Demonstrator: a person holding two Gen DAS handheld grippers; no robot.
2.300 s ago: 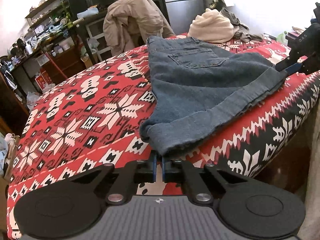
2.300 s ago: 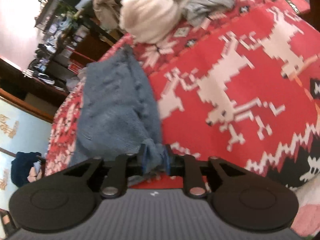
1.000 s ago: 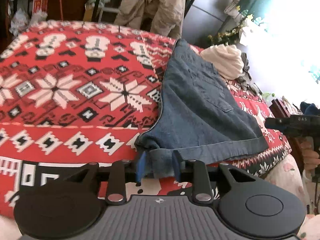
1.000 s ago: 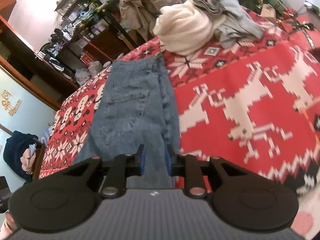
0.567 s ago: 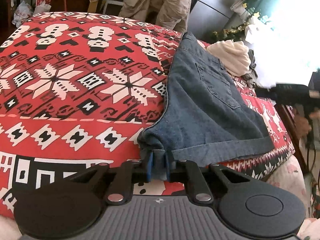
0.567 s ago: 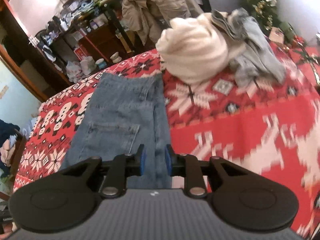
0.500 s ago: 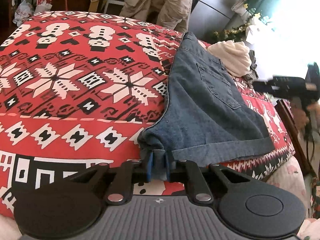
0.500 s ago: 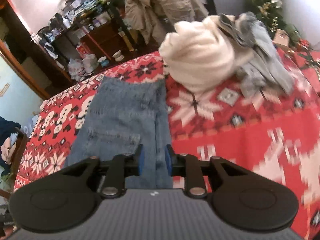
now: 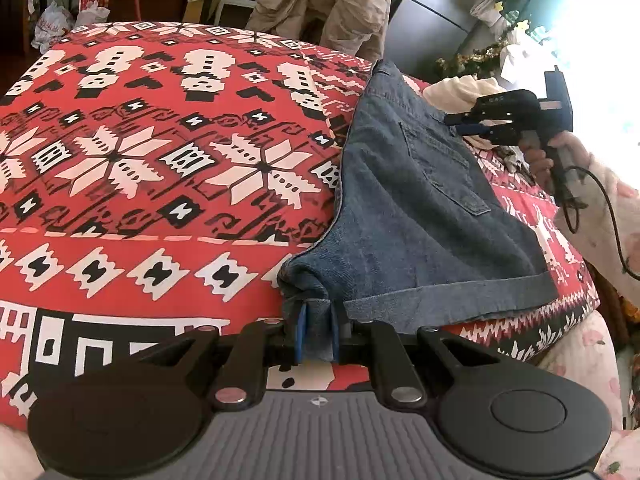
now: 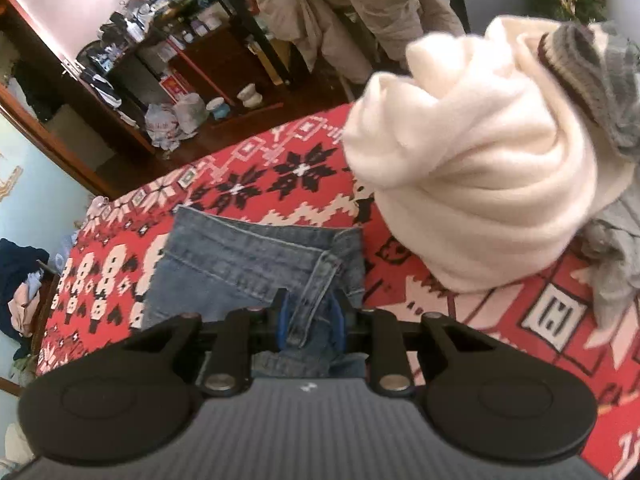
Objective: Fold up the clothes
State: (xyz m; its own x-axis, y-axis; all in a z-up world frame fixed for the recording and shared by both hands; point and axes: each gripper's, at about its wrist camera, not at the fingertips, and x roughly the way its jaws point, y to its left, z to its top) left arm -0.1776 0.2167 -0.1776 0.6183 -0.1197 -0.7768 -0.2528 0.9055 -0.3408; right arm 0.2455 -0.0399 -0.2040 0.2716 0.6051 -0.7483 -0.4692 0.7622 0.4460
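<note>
Denim shorts (image 9: 408,216), folded in half lengthwise, lying flat on a bed under a red patterned blanket (image 9: 160,168), back pocket uppermost. The left gripper (image 9: 318,332) pinches the near hem corner between its jaws, judged to anchor that end while the far end is taken up. The right gripper (image 10: 308,320) sits over the waistband by a belt loop; its jaws are closing with denim between them, though whether the pads already press cannot be told. A hand (image 9: 560,156) carries this gripper. Beside the waistband lies a cream garment (image 10: 472,184) topped by a grey knit (image 10: 592,76). Hidden: the layers beneath the fold, the hem inside the left jaws, the blanket's near edge; the pile is motion-blurred
</note>
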